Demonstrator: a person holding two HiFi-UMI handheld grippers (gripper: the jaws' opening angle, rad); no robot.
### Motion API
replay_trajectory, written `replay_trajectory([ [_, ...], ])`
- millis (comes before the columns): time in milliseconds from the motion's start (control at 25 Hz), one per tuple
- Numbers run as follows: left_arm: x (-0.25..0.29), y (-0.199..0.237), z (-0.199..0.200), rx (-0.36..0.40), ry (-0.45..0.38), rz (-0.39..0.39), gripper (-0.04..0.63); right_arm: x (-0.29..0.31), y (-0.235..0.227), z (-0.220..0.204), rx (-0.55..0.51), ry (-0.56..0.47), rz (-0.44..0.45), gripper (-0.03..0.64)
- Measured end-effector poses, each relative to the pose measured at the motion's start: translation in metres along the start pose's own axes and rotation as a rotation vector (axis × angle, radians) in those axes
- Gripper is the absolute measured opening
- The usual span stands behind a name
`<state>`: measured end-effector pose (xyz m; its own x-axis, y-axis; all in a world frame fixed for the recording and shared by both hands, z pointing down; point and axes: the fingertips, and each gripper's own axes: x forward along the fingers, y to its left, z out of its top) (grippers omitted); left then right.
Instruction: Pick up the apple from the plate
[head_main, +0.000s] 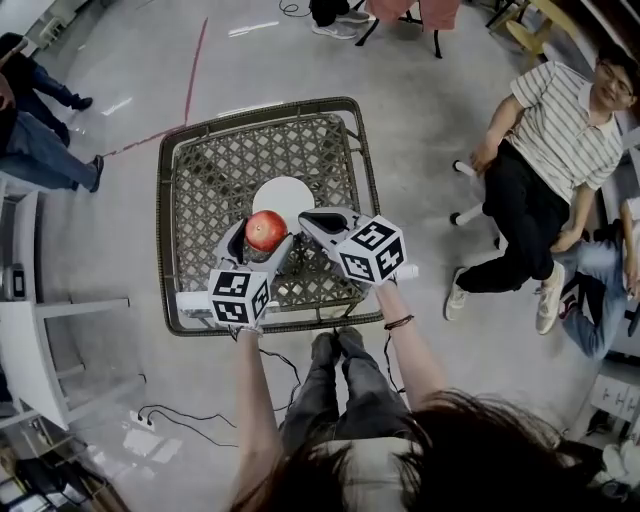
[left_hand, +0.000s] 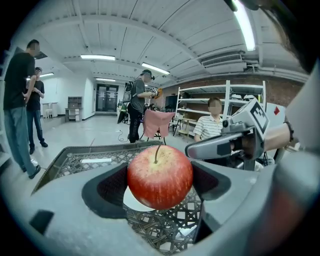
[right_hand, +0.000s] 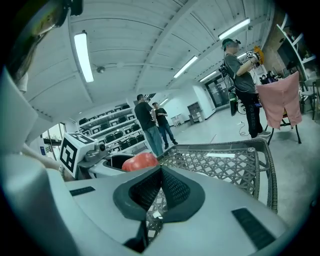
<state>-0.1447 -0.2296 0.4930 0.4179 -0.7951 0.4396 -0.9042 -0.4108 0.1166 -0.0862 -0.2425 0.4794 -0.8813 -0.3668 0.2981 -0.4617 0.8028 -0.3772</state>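
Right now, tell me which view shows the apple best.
The left gripper view: the apple fills the centre, stem up, held between the fingers. The head view shows the apple small, from above. The right gripper view shows only the apple's red top.

Strip lights (left_hand: 245, 25) over grey floor (head_main: 430, 120), metal shelving (left_hand: 240, 100) (brick wall (left_hand: 282, 90) behind).

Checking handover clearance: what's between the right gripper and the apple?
Only one jaw of the left gripper, which is shut on the apple. The right gripper sits just beside it, shut. The head view shows nothing else between them.
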Motion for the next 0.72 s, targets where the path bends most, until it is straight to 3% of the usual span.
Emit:
replay_trajectory([
  [720,-0.06,-0.017,0.028,-0.032,-0.074,0.024,0.405,-0.019,0.053,0.025,-0.013,-0.047,0.033,0.009],
])
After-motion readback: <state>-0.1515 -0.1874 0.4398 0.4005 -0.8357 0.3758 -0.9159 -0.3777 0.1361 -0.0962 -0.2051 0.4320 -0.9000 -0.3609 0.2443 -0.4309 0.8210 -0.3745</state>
